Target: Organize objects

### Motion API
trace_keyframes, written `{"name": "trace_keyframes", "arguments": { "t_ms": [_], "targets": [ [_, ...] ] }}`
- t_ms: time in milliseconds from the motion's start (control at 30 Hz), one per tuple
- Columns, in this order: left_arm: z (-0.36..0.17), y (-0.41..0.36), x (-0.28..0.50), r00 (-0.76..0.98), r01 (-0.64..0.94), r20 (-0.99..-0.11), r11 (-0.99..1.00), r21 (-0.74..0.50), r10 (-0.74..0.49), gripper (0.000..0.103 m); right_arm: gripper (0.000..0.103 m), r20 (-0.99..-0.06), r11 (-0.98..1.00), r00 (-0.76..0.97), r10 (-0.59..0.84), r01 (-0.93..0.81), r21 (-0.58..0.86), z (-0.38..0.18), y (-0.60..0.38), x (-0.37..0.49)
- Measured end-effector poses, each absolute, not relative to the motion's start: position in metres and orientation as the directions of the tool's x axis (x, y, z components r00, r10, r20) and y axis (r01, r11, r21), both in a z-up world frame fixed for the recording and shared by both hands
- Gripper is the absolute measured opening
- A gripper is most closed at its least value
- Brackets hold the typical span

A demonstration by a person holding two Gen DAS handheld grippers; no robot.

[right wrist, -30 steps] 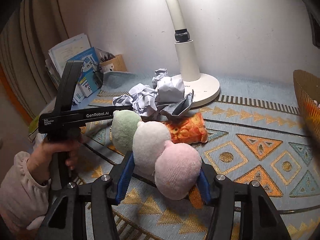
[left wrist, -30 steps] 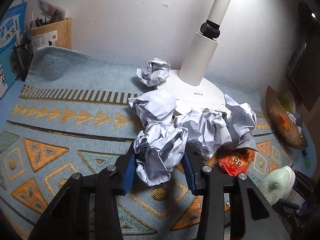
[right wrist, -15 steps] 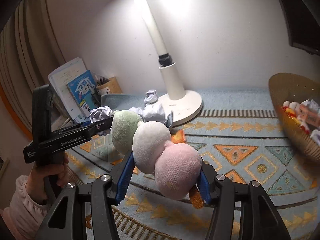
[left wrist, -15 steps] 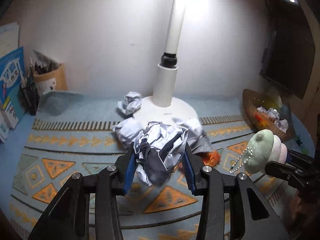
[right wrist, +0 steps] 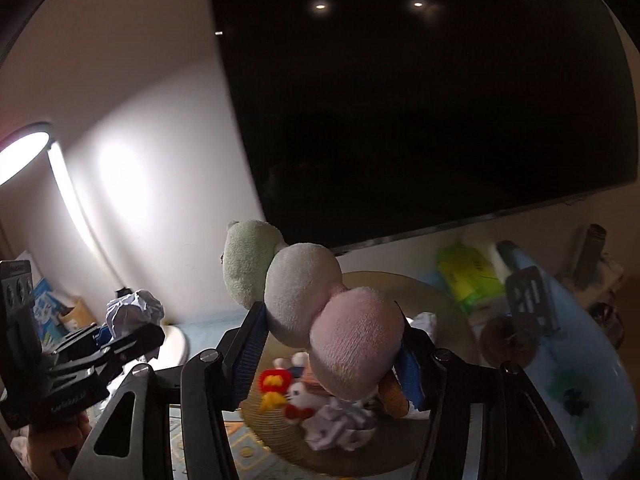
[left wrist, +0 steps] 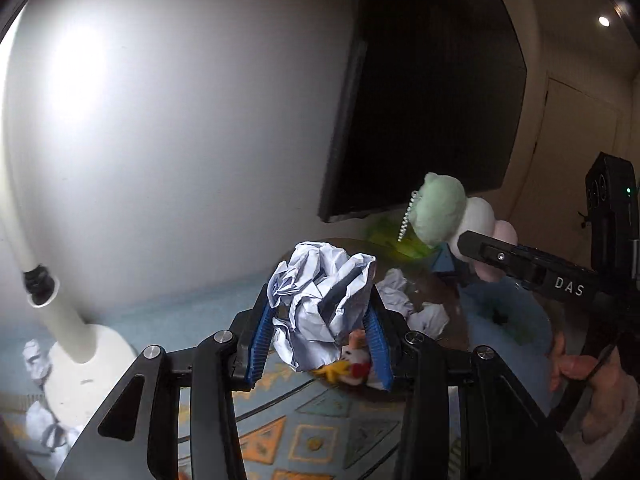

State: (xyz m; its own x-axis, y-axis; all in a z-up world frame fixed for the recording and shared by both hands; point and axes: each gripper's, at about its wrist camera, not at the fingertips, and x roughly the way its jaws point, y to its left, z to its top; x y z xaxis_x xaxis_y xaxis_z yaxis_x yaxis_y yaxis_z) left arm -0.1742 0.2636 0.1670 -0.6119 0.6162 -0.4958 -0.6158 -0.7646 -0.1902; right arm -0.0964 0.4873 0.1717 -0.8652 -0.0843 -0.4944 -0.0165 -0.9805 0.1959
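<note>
Left wrist view, left to right: white lamp [left wrist: 68,320] at lower left, its base on the patterned cloth [left wrist: 304,436] covering the surface, with loose paper wads [left wrist: 38,360] beside the base. Centre frame, left gripper [left wrist: 320,332] is clenched on a crumpled paper ball [left wrist: 320,300], blue finger pads [left wrist: 260,340] pressing it from both sides, ball held up off the cloth. Behind and below it sits the basket [left wrist: 460,332], blurred, with more paper wads and a small red-and-yellow toy [left wrist: 344,364] inside. Dark screen [left wrist: 432,92] on the wall, upper centre-right. Right side of frame: the other gripper holding the plush toy [left wrist: 440,212] above the basket.

Right wrist view, left to right: lit lamp head [right wrist: 20,152] at left edge; left gripper [right wrist: 132,332] at lower left with the paper ball [right wrist: 134,312] in its fingers. Centre: right gripper [right wrist: 328,356] clamped on the plush toy [right wrist: 304,292], a string of green, white and pink balls, gripped at the white and pink end, green end sticking up-left. It hangs over the basket [right wrist: 448,304], which holds toys and crumpled paper. Green packet [right wrist: 468,276] and clutter at right, blurred.
</note>
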Motion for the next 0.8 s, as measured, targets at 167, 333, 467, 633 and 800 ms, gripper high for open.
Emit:
{"name": "trace_keyframes", "arguments": {
  "t_ms": [167,333,467,633,800],
  "targets": [
    [0.114,0.339,-0.192,-0.509,-0.677,-0.598,-0.717,-0.165,0.619,0.057,0.086,-0.664,-0.968,-0.747,-0.022,-0.151,0.202,0.124,0.531,-0.146],
    [0.089,0.351,-0.183,-0.538,-0.663,-0.642,-0.745,-0.079,0.546,0.103,0.103,-0.721,-0.923,-0.689,-0.066,-0.233,0.306,0.100,0.555,-0.157],
    [0.085,0.333,-0.176,-0.558,-0.650,-0.642,-0.757,-0.056,0.526,0.103,0.103,-0.698,-0.916,-0.715,-0.043,-0.251,0.314,0.111,0.552,-0.140],
    [0.088,0.300,-0.169,-0.604,-0.593,-0.632,-0.803,-0.050,0.485,0.103,0.103,-0.656,-0.912,-0.752,-0.067,-0.220,0.345,0.131,0.524,-0.118],
    [0.112,0.249,-0.157,-0.658,-0.492,-0.645,-0.870,-0.024,0.390,0.103,0.103,-0.628,-0.925,-0.768,-0.127,-0.136,0.354,0.145,0.479,-0.105]
  ]
}}
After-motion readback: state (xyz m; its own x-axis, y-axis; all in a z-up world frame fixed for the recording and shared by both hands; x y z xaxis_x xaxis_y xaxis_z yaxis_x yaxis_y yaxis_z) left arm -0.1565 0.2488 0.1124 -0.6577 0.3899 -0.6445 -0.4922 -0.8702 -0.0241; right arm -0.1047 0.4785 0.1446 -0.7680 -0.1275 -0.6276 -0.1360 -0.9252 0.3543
